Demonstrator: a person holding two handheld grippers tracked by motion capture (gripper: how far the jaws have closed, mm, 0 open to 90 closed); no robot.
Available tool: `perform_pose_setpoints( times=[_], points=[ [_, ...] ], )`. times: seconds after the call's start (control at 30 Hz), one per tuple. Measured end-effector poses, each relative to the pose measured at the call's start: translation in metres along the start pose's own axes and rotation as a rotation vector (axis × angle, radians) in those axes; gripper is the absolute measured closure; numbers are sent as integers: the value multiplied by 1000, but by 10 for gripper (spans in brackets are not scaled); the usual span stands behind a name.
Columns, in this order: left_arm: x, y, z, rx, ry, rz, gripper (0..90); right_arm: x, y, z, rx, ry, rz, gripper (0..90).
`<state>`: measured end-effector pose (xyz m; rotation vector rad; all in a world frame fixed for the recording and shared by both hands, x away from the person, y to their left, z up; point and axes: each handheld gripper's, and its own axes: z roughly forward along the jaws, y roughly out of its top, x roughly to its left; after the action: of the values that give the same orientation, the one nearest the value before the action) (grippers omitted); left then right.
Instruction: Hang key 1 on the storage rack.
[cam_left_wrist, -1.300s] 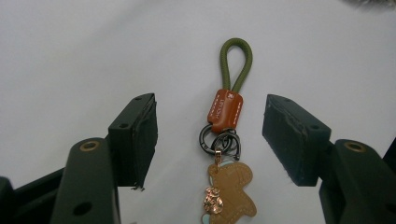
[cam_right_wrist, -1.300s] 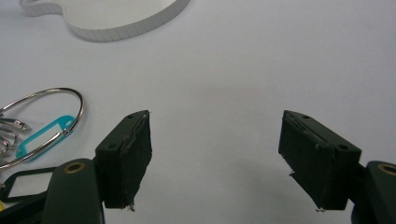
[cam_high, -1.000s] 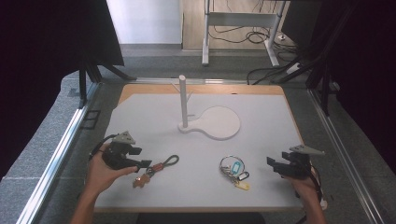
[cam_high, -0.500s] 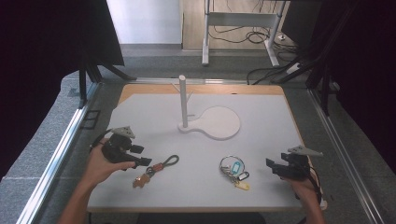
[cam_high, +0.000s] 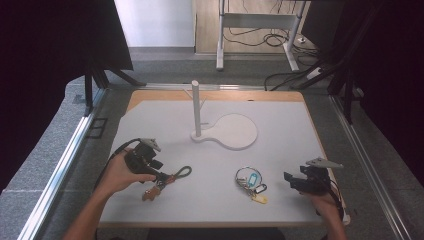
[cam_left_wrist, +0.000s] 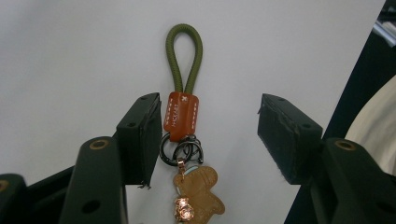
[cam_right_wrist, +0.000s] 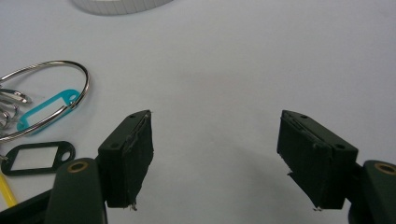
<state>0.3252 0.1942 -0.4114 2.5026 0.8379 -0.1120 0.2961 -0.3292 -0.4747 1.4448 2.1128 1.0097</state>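
A keychain with an olive cord loop (cam_left_wrist: 184, 56), a brown leather tab (cam_left_wrist: 181, 116) and a gingerbread charm (cam_left_wrist: 196, 191) lies flat on the white board (cam_high: 280, 130). My left gripper (cam_left_wrist: 210, 135) stands open around it, with the tab close beside the left pad and a wide gap to the right pad. In the high view the left gripper (cam_high: 159, 175) sits at the keychain (cam_high: 172, 176) at the front left. A steel key ring (cam_high: 248, 179) with teal, black and yellow tags lies front centre. My right gripper (cam_high: 291, 181) is open just right of it, holding nothing.
A white post (cam_high: 196, 107) rises from a round white base (cam_high: 235, 131) at the middle of the board. In the right gripper view the key ring (cam_right_wrist: 42, 100) and its teal tag (cam_right_wrist: 46, 109) lie to the left of the jaws. Metal rails border the table.
My left gripper has shifted slightly right and turned toward the keychain. The keychain, the key ring and the right gripper have stayed put.
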Motion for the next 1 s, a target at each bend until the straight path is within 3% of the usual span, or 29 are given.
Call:
perform_pose_setpoints(
  times=[0.43,0.57,0.67,0.77,1.0],
  points=[
    [1,17,28,142,12,49,465,6,0,4,27,1,-30,270],
    [4,20,32,183,26,76,475,6,0,5,29,2,-30,270],
    [5,22,37,203,45,84,499,6,1,4,23,37,-11,270],
    [5,25,43,237,67,104,516,7,2,3,23,40,-12,271],
    [5,27,49,284,63,130,567,7,1,4,27,35,-15,271]
  ],
)
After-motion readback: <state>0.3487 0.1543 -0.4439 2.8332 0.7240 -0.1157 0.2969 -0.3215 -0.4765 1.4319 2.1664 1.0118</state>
